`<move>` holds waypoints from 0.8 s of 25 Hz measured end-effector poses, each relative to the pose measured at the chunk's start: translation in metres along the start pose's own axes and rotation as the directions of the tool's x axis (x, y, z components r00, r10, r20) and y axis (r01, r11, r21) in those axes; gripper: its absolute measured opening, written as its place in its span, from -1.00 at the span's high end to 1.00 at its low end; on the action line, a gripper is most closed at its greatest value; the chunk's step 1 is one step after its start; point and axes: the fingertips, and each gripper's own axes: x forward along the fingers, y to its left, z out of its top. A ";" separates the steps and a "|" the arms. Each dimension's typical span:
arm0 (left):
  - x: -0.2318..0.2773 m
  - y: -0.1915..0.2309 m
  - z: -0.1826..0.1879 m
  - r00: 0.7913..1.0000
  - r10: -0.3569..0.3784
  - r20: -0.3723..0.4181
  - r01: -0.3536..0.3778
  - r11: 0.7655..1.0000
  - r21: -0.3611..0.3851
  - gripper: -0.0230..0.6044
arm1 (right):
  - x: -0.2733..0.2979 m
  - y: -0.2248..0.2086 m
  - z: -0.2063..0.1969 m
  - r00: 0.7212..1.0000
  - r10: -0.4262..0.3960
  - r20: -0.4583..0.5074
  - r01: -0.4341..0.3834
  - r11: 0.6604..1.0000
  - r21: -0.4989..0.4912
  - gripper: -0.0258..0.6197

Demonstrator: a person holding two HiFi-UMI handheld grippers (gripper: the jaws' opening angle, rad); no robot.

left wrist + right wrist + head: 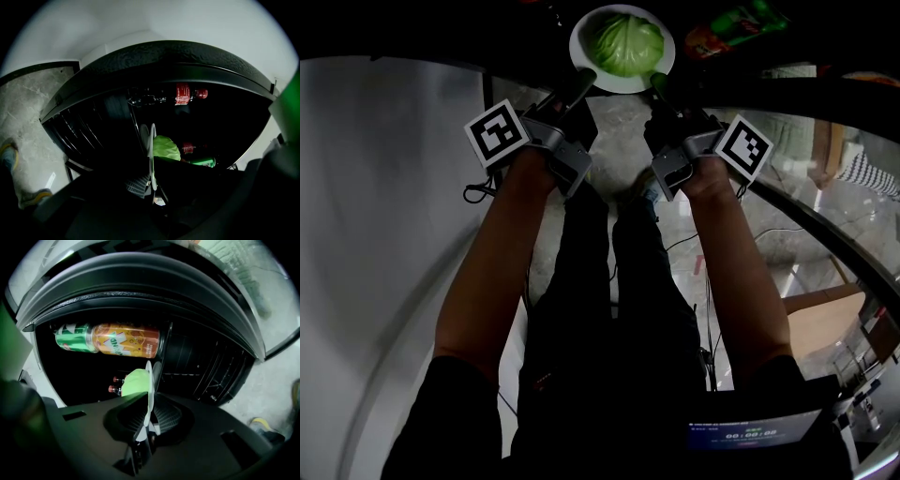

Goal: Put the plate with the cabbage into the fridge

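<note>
1. The inside of the fridge (pixel 211 366) was very dark. Only some wire racks showed, and the shelves were hard to make out.
2. The plate (pixel 581 49) was up at the dark fridge opening, with the cabbage (pixel 625 42) on it. I could not tell if the plate sat on a shelf.
3. The left hand-held gripper (pixel 578 86) was clamped on the plate's left rim. The right hand-held gripper (pixel 659 86) was clamped on its right rim. The jaws hid those bits of rim.
4. In both gripper views the plate showed only as a thin white edge.
5. An orange can (pixel 125 340) and a green can (pixel 72 337) lay touching, end to end. A red-label bottle (pixel 185 93) lay deeper in the dark. Two small red-capped bottles (pixel 115 384) were half hidden behind the cabbage.
6. The person's arms and dark legs hid much of the floor (pixel 619 131).
</note>
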 end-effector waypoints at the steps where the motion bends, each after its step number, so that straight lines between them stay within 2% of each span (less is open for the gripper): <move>1: 0.000 0.001 0.000 1.000 0.002 -0.002 -0.002 1.000 0.006 0.88 | -0.001 0.000 0.000 1.000 0.002 0.000 -0.002 1.000 -0.005 0.85; 7: -0.009 0.001 0.002 1.000 -0.010 0.005 0.010 1.000 0.015 0.88 | -0.007 0.001 -0.002 1.000 0.011 -0.002 -0.011 1.000 -0.012 0.85; 10: -0.016 -0.002 0.003 1.000 -0.021 0.021 0.021 1.000 0.023 0.88 | -0.012 0.001 -0.005 1.000 0.008 -0.020 -0.009 0.999 -0.048 0.85; 13: -0.022 -0.009 0.005 0.999 -0.030 0.032 0.027 0.995 0.100 0.88 | -0.017 0.004 -0.009 0.999 -0.010 -0.047 0.002 0.987 -0.159 0.85; 15: -0.023 -0.015 0.003 0.999 -0.034 0.023 0.029 0.982 0.187 0.88 | -0.020 0.006 -0.011 0.998 -0.039 -0.056 0.022 0.959 -0.281 0.85; 16: -0.024 -0.015 0.001 1.000 -0.016 0.014 0.012 0.968 0.251 0.88 | -0.021 0.007 -0.011 0.997 -0.059 -0.052 0.038 0.936 -0.350 0.85; 17: -0.025 -0.014 0.001 1.000 0.019 0.008 -0.021 0.941 0.338 0.88 | -0.024 0.007 -0.010 0.996 -0.085 -0.041 0.060 0.904 -0.424 0.85; 18: -0.026 -0.012 0.001 0.998 0.062 0.009 -0.059 0.895 0.442 0.89 | -0.026 0.006 -0.009 0.993 -0.112 -0.026 0.084 0.863 -0.498 0.85; 19: -0.028 -0.012 0.002 0.995 0.100 0.019 -0.094 0.833 0.546 0.89 | -0.027 0.007 -0.008 0.991 -0.132 -0.012 0.102 0.817 -0.568 0.85; 20: -0.029 -0.014 0.002 0.991 0.130 0.032 -0.121 0.760 0.639 0.89 | -0.028 0.009 -0.008 0.989 -0.147 0.000 0.114 0.768 -0.630 0.85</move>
